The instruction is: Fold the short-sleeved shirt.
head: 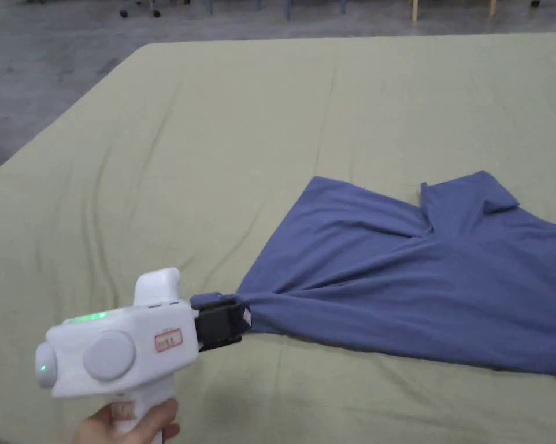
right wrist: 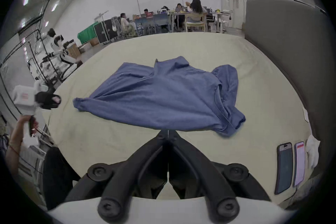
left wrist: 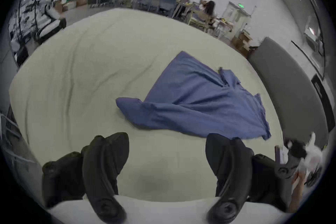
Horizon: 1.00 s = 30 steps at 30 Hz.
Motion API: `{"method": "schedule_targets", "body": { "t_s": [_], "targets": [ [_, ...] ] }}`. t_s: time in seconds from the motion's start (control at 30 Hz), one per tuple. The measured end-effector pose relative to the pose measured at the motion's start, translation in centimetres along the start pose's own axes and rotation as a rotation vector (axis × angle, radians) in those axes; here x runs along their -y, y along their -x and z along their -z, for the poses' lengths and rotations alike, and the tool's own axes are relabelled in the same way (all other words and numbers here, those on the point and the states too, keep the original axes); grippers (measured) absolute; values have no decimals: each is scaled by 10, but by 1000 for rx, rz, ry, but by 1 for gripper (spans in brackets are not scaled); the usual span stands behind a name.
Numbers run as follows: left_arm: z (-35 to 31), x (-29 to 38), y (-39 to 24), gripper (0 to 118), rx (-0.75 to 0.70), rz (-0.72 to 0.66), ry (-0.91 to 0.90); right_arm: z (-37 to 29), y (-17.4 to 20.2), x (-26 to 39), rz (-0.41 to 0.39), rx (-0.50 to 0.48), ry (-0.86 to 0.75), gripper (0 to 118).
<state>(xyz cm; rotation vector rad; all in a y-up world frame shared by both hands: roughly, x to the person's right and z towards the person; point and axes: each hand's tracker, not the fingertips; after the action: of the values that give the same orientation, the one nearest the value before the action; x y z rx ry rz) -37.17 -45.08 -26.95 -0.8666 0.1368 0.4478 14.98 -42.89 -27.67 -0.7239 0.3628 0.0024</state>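
A blue short-sleeved shirt (head: 421, 277) lies spread and wrinkled on the pale green bed (head: 213, 144). One corner is bunched toward my left gripper (head: 222, 324), whose black jaws sit right beside that corner. In the left gripper view the left gripper (left wrist: 166, 137) is open with only bedding between the jaws, and the shirt (left wrist: 190, 104) lies beyond them. The right gripper (right wrist: 168, 132) is shut, its tips meeting at the near edge of the shirt (right wrist: 163, 97). From the left gripper view, the right gripper (left wrist: 292, 148) looks slightly apart from the cloth.
Two phones (right wrist: 284, 168) lie on the bed's right side near a grey padded headboard (right wrist: 281, 46). Wide bare bedding stretches left of and behind the shirt. Several people sit at desks (right wrist: 181, 17) far behind the bed.
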Motion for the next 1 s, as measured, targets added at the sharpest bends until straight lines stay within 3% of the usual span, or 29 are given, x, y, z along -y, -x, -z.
{"method": "schedule_targets", "body": {
  "t_s": [0.1, 0.23, 0.3, 0.33, 0.37, 0.53, 0.6, 0.63, 0.67, 0.7, 0.73, 0.8, 0.87, 1.0],
  "targets": [
    [36, -36, 30, 96, -18, -72, 31, 5, -6, -1, -9, 4, 4, 3],
    [98, -35, 27, 93, -130, 60, 168, 17, -2, -1, -6, 2, 27, 3],
    [113, -19, 24, 38, -63, 47, 229, 26, 0, 0, -23, 20, 52, 3],
    [108, -11, 17, 32, -82, 29, 177, 29, 3, 0, -28, 22, 63, 3],
    [98, -17, 31, 11, -72, 34, 116, 33, 4, 1, -33, 23, 74, 3],
    [67, -29, 13, 9, -83, 114, 71, 56, 5, -3, -30, 5, 110, 3],
    [47, -34, 7, 9, -22, 110, 14, 67, 2, -18, -29, -4, 97, 3],
    [39, -33, -3, 9, -23, 126, -10, 72, -1, -29, -22, -9, 76, 15],
    [31, -36, -9, 9, -21, 151, -20, 80, -8, -47, 0, -20, 36, 68],
    [26, -39, -14, 9, -17, 170, -22, 89, -16, -64, 24, -25, 13, 109],
    [21, -42, -18, 9, -9, 179, -31, 105, -25, -88, 52, -46, 8, 118],
    [21, -44, -20, 9, 16, 166, -57, 147, -48, -127, 91, -71, 4, 118],
    [24, -45, -22, 9, 42, 139, -58, 199, -67, -170, 99, -66, 114, 118],
    [43, -45, -19, 9, 72, 84, -42, 323, -102, -213, 121, 89, 315, 118]
  ]
}}
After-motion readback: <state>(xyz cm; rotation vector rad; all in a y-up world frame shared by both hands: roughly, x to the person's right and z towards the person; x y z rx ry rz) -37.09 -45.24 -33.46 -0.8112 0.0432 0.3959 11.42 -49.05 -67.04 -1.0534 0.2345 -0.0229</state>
